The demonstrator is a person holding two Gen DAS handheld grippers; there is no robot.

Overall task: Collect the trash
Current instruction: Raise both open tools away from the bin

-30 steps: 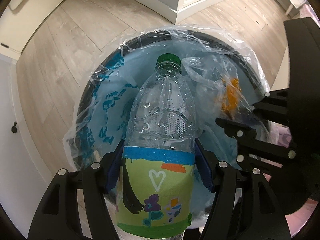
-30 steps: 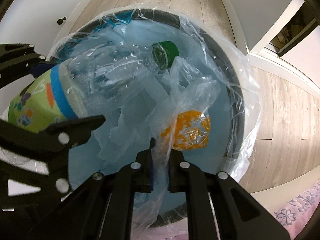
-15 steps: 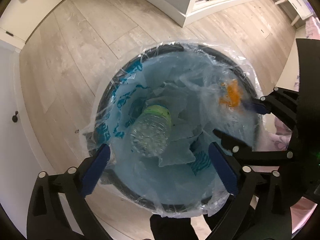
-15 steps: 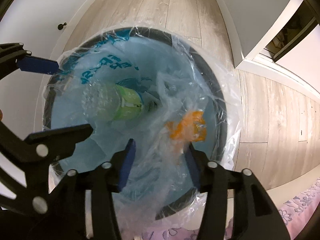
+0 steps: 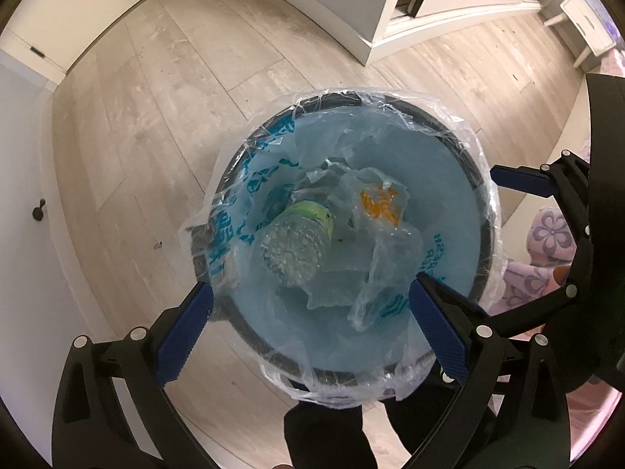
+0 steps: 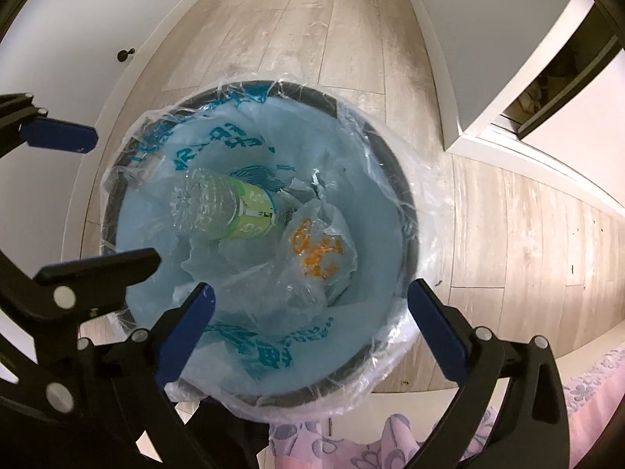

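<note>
A round dark bin (image 5: 482, 172) lined with a clear and blue plastic bag stands on the wood floor; it also shows in the right wrist view (image 6: 410, 234). Inside lie a clear plastic bottle (image 5: 297, 240) with a green label, its base up, and a clear wrapper with orange print (image 5: 381, 205). Both show in the right wrist view, the bottle (image 6: 218, 209) and the wrapper (image 6: 318, 252). My left gripper (image 5: 308, 320) is open and empty above the bin. My right gripper (image 6: 308, 312) is open and empty above the bin too.
Light wood floor (image 5: 156, 125) surrounds the bin. White cabinet doors with dark knobs (image 5: 39, 211) stand at the left. A white wall corner (image 5: 367, 19) and doorway lie beyond. A pink and purple flowered fabric (image 6: 390, 441) lies at the near side.
My left gripper opened and dropped the bottle into the bin. My right gripper opened and let the orange-printed wrapper fall in. Both grippers rose away from the bin.
</note>
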